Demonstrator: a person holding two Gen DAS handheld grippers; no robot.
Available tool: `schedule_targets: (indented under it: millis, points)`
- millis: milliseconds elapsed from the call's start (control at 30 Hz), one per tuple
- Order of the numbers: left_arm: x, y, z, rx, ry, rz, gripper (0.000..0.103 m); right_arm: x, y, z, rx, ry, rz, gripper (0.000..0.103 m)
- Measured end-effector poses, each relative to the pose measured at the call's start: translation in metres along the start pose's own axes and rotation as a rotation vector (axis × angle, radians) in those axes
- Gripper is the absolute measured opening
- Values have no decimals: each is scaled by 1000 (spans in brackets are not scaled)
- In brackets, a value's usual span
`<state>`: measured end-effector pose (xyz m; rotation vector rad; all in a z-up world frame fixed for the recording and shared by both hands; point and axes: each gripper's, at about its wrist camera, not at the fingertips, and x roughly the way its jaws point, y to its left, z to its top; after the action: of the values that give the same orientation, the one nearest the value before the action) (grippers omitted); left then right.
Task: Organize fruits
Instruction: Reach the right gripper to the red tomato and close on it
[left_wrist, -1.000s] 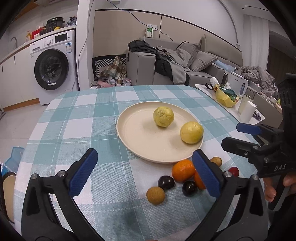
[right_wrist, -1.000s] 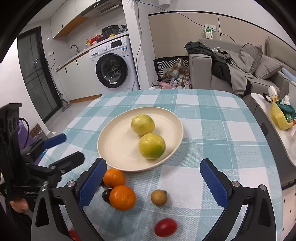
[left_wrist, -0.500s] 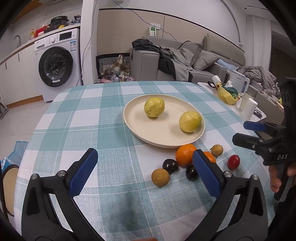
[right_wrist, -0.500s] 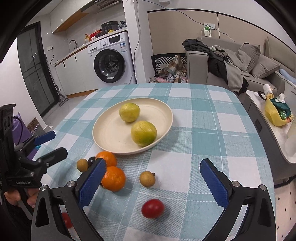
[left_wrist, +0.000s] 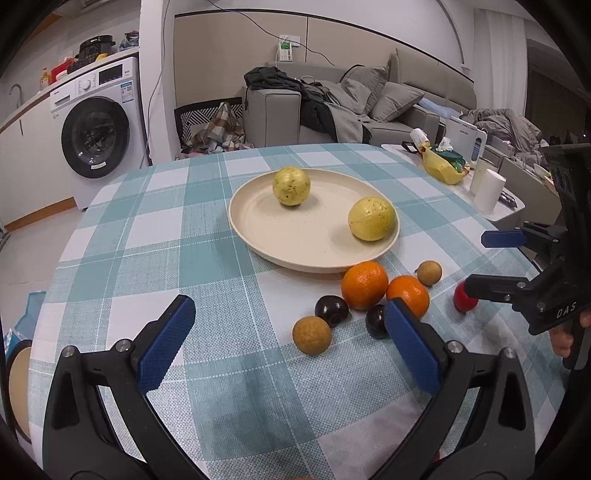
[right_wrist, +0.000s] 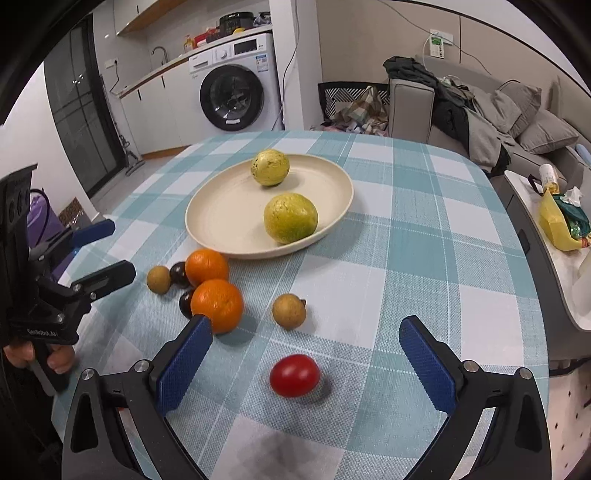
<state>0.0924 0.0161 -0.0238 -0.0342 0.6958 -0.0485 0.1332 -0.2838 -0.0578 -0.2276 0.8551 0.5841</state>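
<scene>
- Two yellow-green fruits (right_wrist: 290, 218) are seated on the cream plate (right_wrist: 221, 218); seven smaller fruits are left loose on the checked tablecloth (right_wrist: 406, 236), just off the plate's near rim.
- Loose group, right wrist view: two oranges (right_wrist: 217, 305) at about 7 o'clock of the plate, touching or nearly so; two dark plums (right_wrist: 180, 274) are tucked against them; one tan longan (right_wrist: 158, 279) is just beside the farther plum.
- A second tan longan (right_wrist: 289, 311) is set apart at about 6 o'clock of the plate; a red tomato (right_wrist: 294, 375) lies nearer still, alone.
- Right gripper (right_wrist: 306, 365): jaws are spread wide, nothing held. The tomato is framed between the blue pads (right_wrist: 184, 363), slightly ahead of them and untouched. Judgement: this alignment is suited to a straight-in pinch on the tomato.
- Left gripper (left_wrist: 288, 343): jaws are spread wide, nothing held. It is held above bare cloth, with the nearer longan and a plum at about 1 o'clock of its centre. Judgement: it is kept clear so both tools are not crowded over one cluster.
- Judgement: the task is partly done; the round fruits are likely to roll if nudged, so a centred grip is called for.
</scene>
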Motion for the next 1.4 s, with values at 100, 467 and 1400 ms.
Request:
schedule_targets:
  millis: [100,467,1400]
  points:
    - [6,0,-2,0,27,-2,102,2,-1,-3,-5,23,8,103]
    - [27,2,-9,0,117,-13,101,10,-1,-11,-38,83,37,96]
    - [41,5,-14,-10,174,-30,101,18,4,-25,-110,158,101,52]
